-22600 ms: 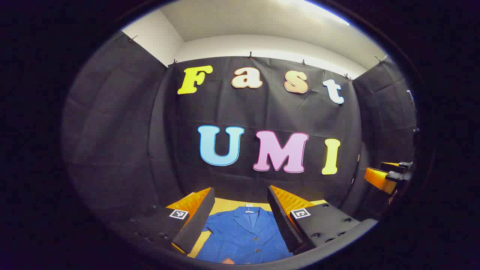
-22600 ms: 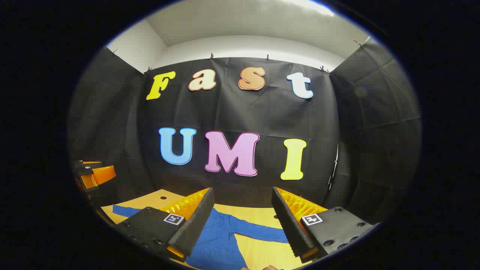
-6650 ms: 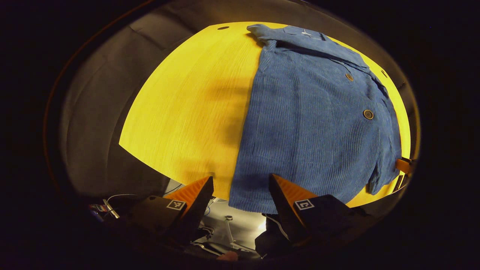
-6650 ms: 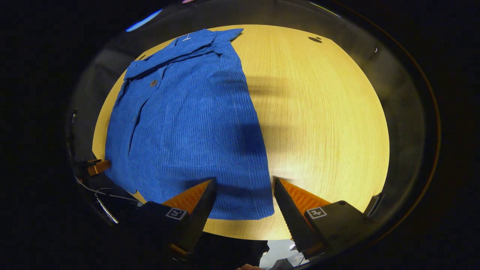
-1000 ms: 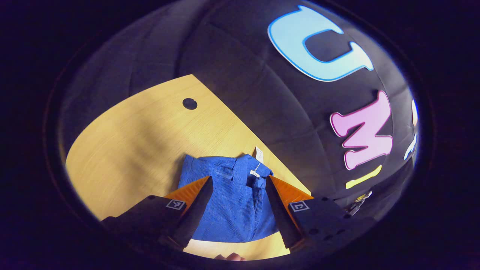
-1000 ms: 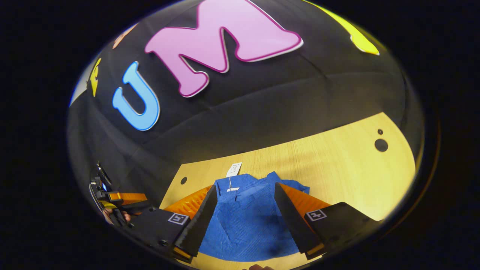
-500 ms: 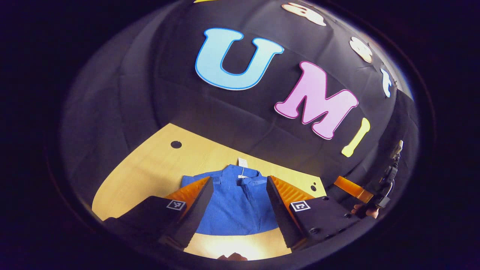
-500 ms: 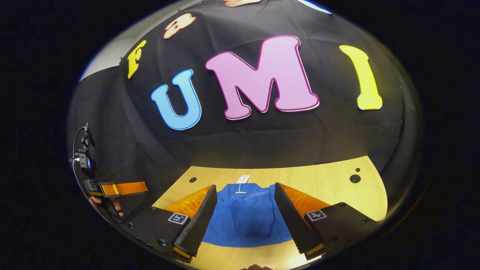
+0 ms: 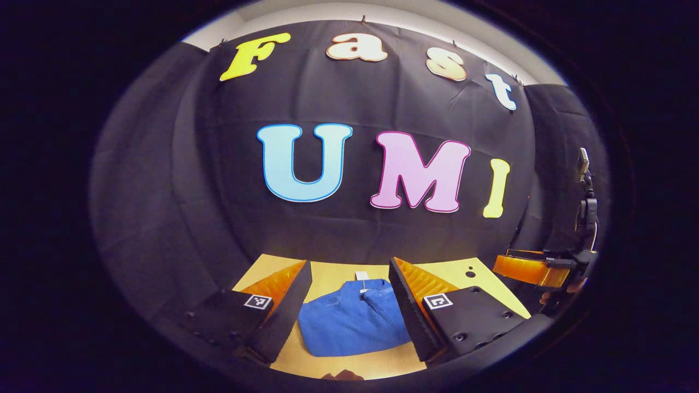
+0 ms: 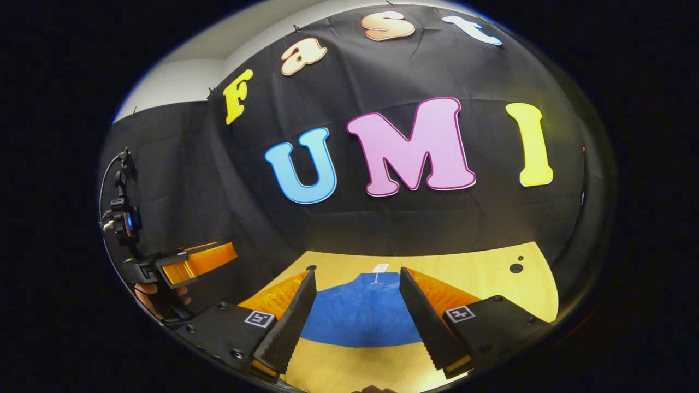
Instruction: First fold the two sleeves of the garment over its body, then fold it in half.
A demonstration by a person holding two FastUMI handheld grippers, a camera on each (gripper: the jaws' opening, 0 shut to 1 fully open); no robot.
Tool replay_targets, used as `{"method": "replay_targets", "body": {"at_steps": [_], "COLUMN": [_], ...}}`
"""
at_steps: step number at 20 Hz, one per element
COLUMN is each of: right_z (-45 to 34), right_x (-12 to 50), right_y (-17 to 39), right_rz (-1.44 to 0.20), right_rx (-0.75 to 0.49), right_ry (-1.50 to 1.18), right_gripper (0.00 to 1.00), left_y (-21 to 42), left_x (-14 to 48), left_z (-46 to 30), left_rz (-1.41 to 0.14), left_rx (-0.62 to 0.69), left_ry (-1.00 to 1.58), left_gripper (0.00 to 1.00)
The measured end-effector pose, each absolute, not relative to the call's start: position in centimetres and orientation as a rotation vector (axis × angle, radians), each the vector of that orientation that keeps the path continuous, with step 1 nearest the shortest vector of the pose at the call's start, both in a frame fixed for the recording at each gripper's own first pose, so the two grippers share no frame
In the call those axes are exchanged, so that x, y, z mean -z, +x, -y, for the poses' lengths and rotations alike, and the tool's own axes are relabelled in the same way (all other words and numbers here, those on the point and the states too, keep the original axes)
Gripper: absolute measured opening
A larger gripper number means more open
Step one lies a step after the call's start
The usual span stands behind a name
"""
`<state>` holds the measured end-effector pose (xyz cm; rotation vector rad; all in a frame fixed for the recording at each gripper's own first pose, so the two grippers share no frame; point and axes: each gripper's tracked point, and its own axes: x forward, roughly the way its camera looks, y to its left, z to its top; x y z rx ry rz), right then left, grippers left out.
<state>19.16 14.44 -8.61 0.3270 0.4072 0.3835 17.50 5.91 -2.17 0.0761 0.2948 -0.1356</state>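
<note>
The blue corduroy garment [image 9: 352, 322] lies folded into a compact rectangle on the yellow wooden table [image 9: 480, 278], its collar and white tag toward the wall. In the right gripper view the garment [image 10: 360, 314] sits flat between the fingers. My left gripper [image 9: 349, 273] is open, lifted above and nearer than the garment, holding nothing. My right gripper [image 10: 357, 278] is open too, raised off the cloth. The right gripper [image 9: 532, 270] appears at the right edge of the left gripper view, and the left gripper [image 10: 191, 262] at the left of the right gripper view, each held by a hand.
The black cloth wall stands just behind the table's far edge. Small round holes [image 10: 516, 268] mark the tabletop on the right and near the garment [image 9: 468, 274]. Bare wood [image 10: 355, 365] lies in front of the garment.
Both grippers have pulled back and levelled out, so more wall comes into sight. The folded garment has stayed flat on the table, now lower and farther in both views.
</note>
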Motion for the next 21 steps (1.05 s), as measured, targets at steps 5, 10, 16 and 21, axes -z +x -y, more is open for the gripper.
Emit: {"method": "replay_targets", "body": {"at_steps": [5,10,16,21], "right_z": [-13.5,-14.2,-15.3,-15.0], "right_x": [5.6,3.4,1.7,0.9], "right_y": [18.1,17.3,16.5,17.1], "right_rz": [-0.337,-0.291,-0.254,-0.238], "right_rx": [-0.371,-0.395,-0.407,-0.388], "right_ry": [0.295,0.216,0.151,0.161], "right_gripper": [0.97,0.97,0.97,0.97], "left_y": [15.4,15.2,13.7,13.5], "left_x": [-1.2,-3.9,-5.3,-4.6], "left_z": [-6.7,-6.4,-4.4,-4.5], "left_rz": [-0.19,-0.05,-0.022,-0.038], "left_rx": [0.099,0.057,0.092,0.087], "left_ry": [0.157,0.263,0.214,0.203], "left_gripper": [0.83,0.81,0.8,0.81]}}
